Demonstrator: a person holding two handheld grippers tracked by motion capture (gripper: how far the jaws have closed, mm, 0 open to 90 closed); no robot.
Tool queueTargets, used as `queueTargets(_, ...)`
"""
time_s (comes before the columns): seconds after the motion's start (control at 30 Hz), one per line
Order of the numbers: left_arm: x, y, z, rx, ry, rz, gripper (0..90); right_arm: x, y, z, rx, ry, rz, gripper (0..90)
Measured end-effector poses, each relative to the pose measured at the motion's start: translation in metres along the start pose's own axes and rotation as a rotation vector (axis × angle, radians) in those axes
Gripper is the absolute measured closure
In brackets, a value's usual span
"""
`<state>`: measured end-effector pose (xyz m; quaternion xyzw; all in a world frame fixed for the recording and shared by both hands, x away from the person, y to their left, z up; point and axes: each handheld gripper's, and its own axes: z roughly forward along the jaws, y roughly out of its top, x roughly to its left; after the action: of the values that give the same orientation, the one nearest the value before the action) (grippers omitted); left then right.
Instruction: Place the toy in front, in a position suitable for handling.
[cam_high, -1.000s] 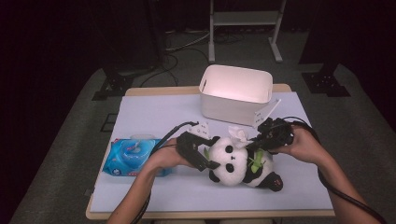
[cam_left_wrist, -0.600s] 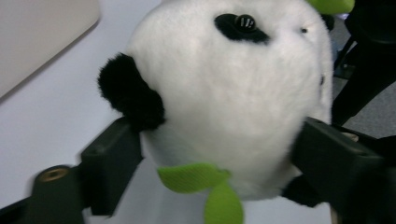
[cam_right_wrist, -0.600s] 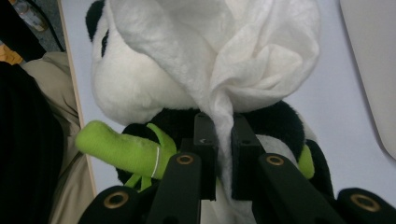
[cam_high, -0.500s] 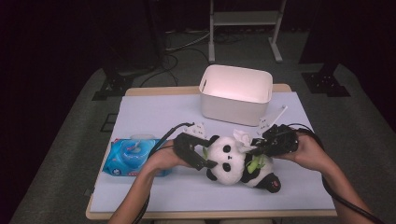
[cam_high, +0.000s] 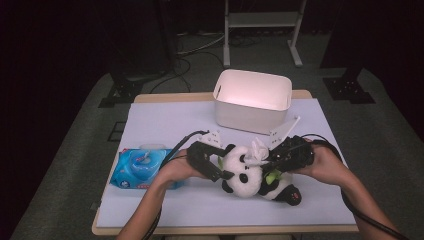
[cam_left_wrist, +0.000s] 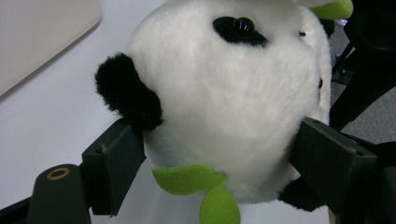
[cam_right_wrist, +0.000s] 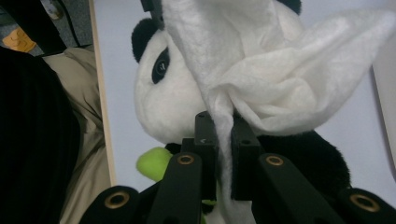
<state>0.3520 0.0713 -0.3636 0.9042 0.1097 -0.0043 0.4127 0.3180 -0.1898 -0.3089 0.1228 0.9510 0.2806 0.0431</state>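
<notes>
Overhead, the high view is showing the panda plush (cam_high: 248, 176) lying on the white table (cam_high: 165, 125) in front of the white bin (cam_high: 252, 100), with a blue wipes pack (cam_high: 141, 168) well to its left. Its long axis is running from the head at the left to the black feet at the lower right. Up close, the left gripper view is revealing the left gripper (cam_left_wrist: 219, 158), its jaws standing wide and pressing both sides of the head, one eye facing up. Meanwhile the right gripper view is showing the right gripper (cam_right_wrist: 223, 140) pinching a white tissue (cam_right_wrist: 280, 88) tight over the panda's face.
</notes>
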Motion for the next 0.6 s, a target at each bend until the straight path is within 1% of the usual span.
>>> queueTargets(0.2, 0.0, 0.004, 0.001, -0.003, 0.007, -0.008, 17.9, 0.008, -0.001, -0.001, -0.008, 0.022, -0.02, 83.5)
queueTargets(0.3, -0.001, 0.007, 0.002, 0.004, 0.009, 0.001, 17.9, 0.012, -0.001, -0.001, -0.006, 0.03, -0.024, 83.5)
queueTargets(0.37, -0.001, 0.008, 0.002, 0.003, 0.014, -0.002, 17.4, 0.013, -0.001, 0.0, -0.002, 0.052, -0.028, 83.7)
queueTargets(0.43, -0.001, 0.008, 0.002, 0.011, 0.019, -0.006, 16.3, 0.013, -0.002, 0.001, -0.003, 0.056, -0.023, 83.6)
queueTargets(0.53, -0.001, 0.008, 0.004, 0.012, 0.029, -0.008, 12.2, 0.012, -0.003, 0.003, 0.0, 0.058, -0.014, 82.8)
queueTargets(0.6, -0.002, 0.008, 0.006, 0.007, 0.021, -0.003, 11.7, 0.009, -0.005, 0.005, 0.004, 0.059, -0.007, 82.9)
